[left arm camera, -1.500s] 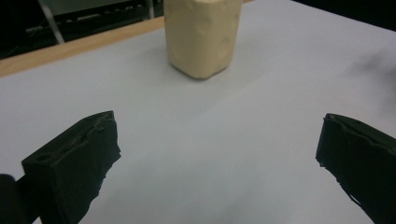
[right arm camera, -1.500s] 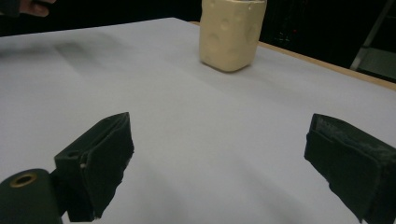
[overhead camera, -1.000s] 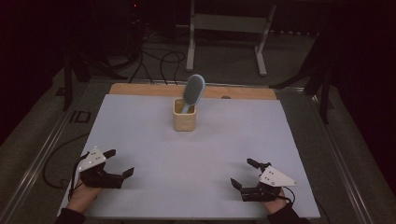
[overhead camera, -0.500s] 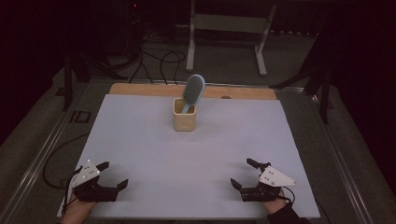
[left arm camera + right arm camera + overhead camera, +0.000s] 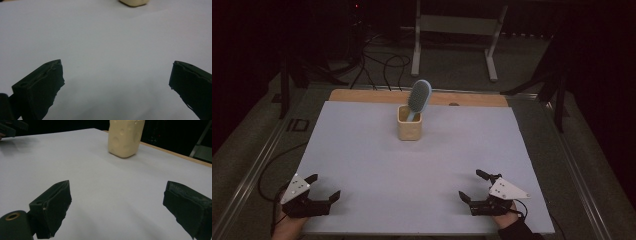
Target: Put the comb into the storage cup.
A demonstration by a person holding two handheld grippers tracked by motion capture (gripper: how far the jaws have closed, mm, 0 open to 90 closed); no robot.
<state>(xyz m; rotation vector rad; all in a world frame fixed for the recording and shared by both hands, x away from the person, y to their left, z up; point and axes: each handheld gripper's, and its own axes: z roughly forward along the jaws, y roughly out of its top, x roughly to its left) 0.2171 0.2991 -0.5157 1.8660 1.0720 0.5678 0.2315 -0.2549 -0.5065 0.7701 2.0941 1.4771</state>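
Your hairbrush (image 5: pixel 419 96), pale blue with dark bristles, stands head-up, leaning in the cream holder (image 5: pixel 409 127) at the desk's (image 5: pixel 412 170) far centre. Your left gripper (image 5: pixel 324 188) and right gripper (image 5: pixel 473 185) rest wide open, empty, at the near corners.

both tools are matte black, and each carries a pale grey three-cornered plate behind its jaws, dotted with small dark marks: the left gripper (image 5: pixel 323 186) and the right gripper (image 5: pixel 472 186) match there. up close, the left gripper's (image 5: pixel 116 82) blocky pads have chipped, ragged edges, while the right gripper (image 5: pixel 117 205) shows a brass-ringed hole beside its near jaw and a small screw hole on the pad. a dark sleeve (image 5: pixel 517 231) cuffs the hand behind the right tool, with a thin black cable looping by it.
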